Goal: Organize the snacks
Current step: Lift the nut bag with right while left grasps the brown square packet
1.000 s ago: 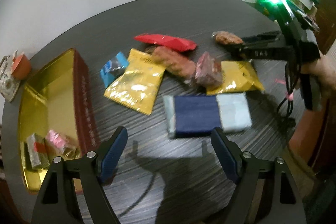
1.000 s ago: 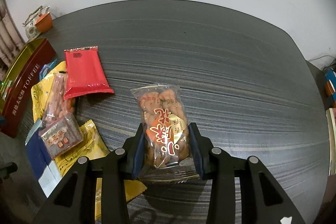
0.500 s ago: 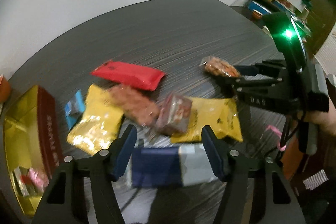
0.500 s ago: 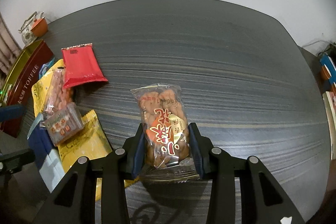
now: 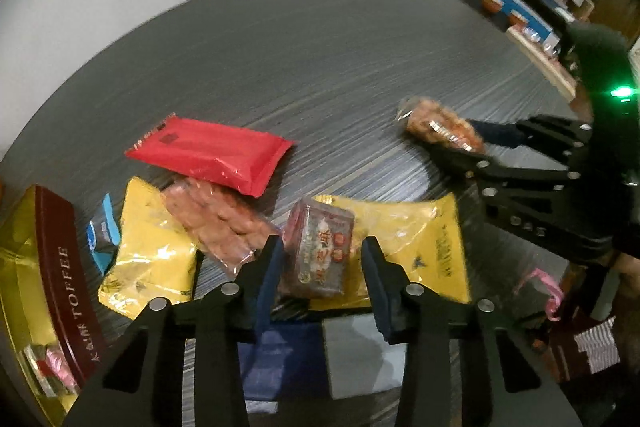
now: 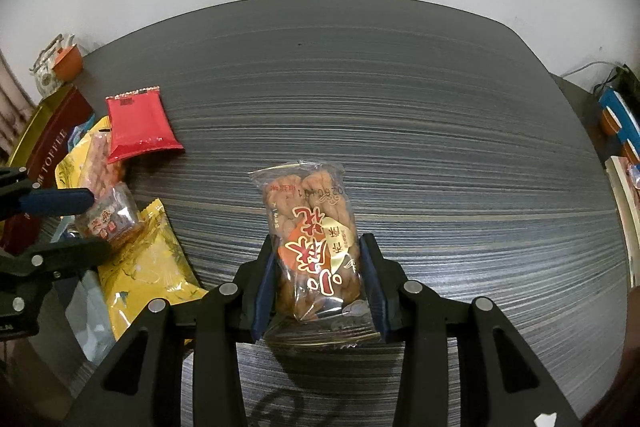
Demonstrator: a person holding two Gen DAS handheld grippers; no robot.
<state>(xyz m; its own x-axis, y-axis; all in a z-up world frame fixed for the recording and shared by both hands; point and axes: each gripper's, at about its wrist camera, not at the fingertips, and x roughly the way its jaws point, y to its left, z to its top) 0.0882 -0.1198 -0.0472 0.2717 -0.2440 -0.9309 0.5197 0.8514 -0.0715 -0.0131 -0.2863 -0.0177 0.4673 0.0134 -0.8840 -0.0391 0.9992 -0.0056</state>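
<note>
While clamped, the clear twist-snack packet (image 6: 310, 239) shows red lettering.

Black tongs (image 6: 320, 283) with blue pads (image 6: 264, 287), silver screws.

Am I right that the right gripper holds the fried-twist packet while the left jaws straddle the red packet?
Not quite. The right gripper does hold the fried-twist packet, but the left gripper straddles the small brown cake packet, not the red packet, as the left wrist view shows.

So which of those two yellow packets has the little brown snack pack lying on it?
The right-hand yellow packet, nearer the right gripper; the left yellow packet carries the clear pink one.
</note>
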